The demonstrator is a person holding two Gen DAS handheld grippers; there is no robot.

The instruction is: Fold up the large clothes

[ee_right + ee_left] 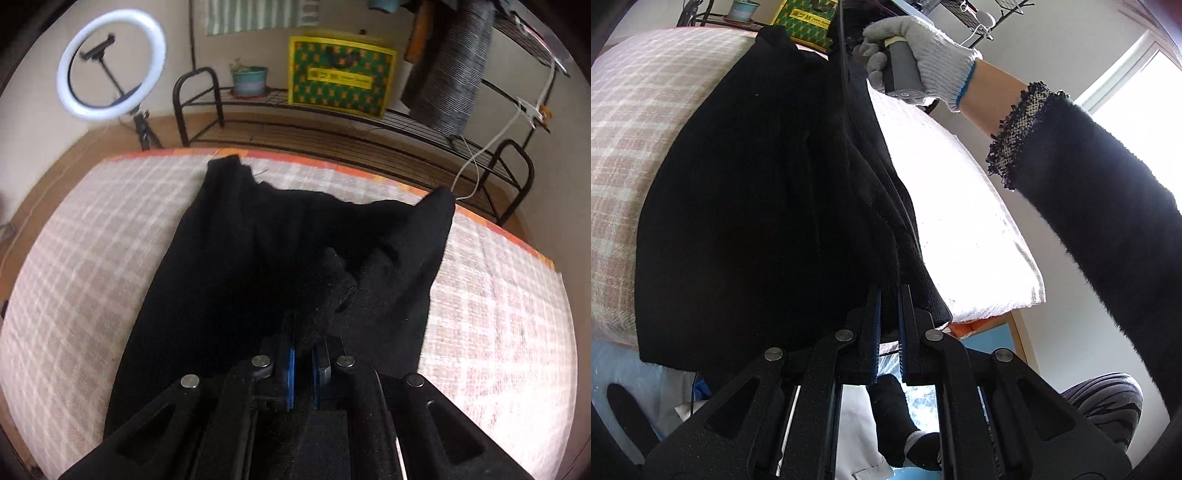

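Note:
A large black garment (258,258) lies spread on a pink and white checked bed cover (74,277), its far corners near the far edge. My right gripper (303,332) is shut on a bunched fold of the garment near its front edge and lifts it slightly. In the left wrist view the black garment (757,203) hangs over the cover's near edge, and my left gripper (889,291) is shut on its lower hem. The gloved hand (923,55) holding the right gripper's handle shows at the top.
A black metal rack (332,122) stands behind the bed with a yellow-green box (340,79), a potted plant (249,79) and hanging striped cloth (450,66). A ring light (110,64) stands at the back left. A white cable (491,147) hangs at the right.

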